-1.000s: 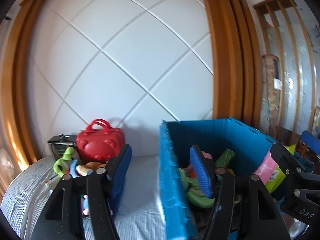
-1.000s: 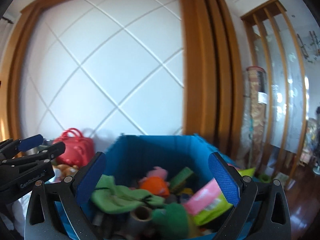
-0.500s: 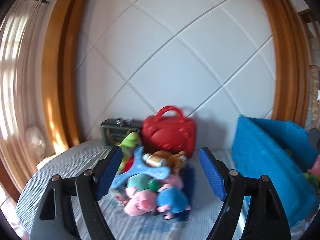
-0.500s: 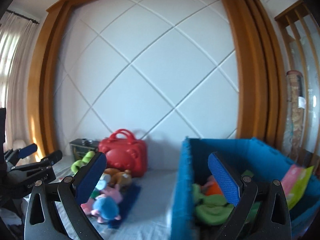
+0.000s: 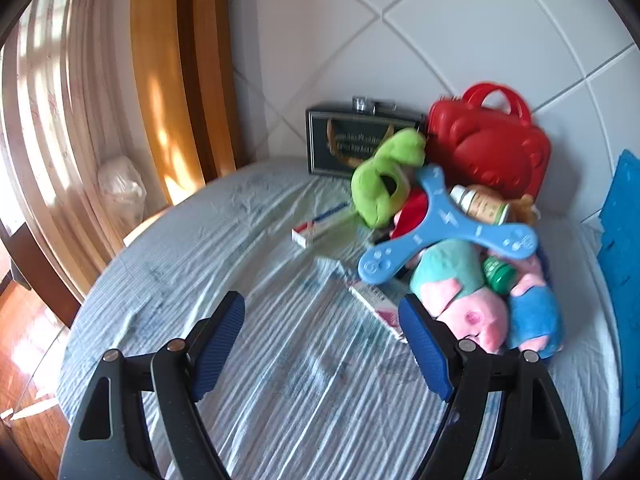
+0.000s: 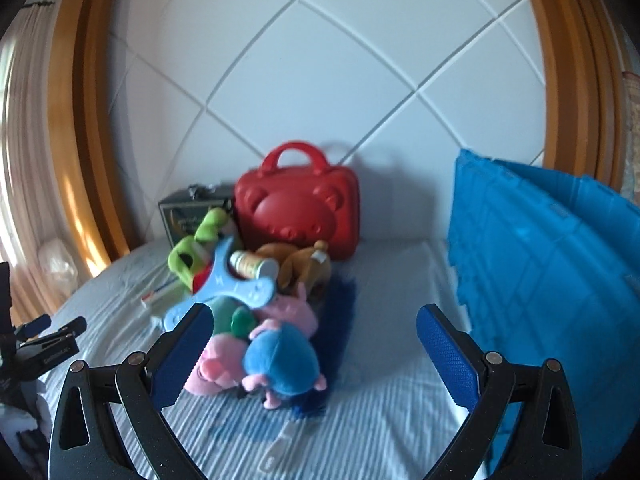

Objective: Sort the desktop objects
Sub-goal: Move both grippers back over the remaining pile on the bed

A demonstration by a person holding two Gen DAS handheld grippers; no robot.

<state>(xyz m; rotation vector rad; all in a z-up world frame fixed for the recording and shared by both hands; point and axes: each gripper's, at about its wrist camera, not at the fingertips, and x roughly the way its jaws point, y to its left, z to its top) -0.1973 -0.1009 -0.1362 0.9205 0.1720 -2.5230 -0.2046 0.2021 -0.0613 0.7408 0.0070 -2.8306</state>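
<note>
Above the striped cloth (image 5: 280, 380) both grippers, left gripper (image 5: 322, 346) and right gripper (image 6: 310, 354), gape (nothing held).

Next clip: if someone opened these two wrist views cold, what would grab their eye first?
Likely the red bear-faced case standing against the white quilted wall, with a bright heap of toys piled in front of it on the striped cloth: a light blue three-armed boomerang lying on top, a green plush to its left, pink pig plushes nearest the camera. On the right, the tall blue crate fills the edge of the right wrist view.
</note>
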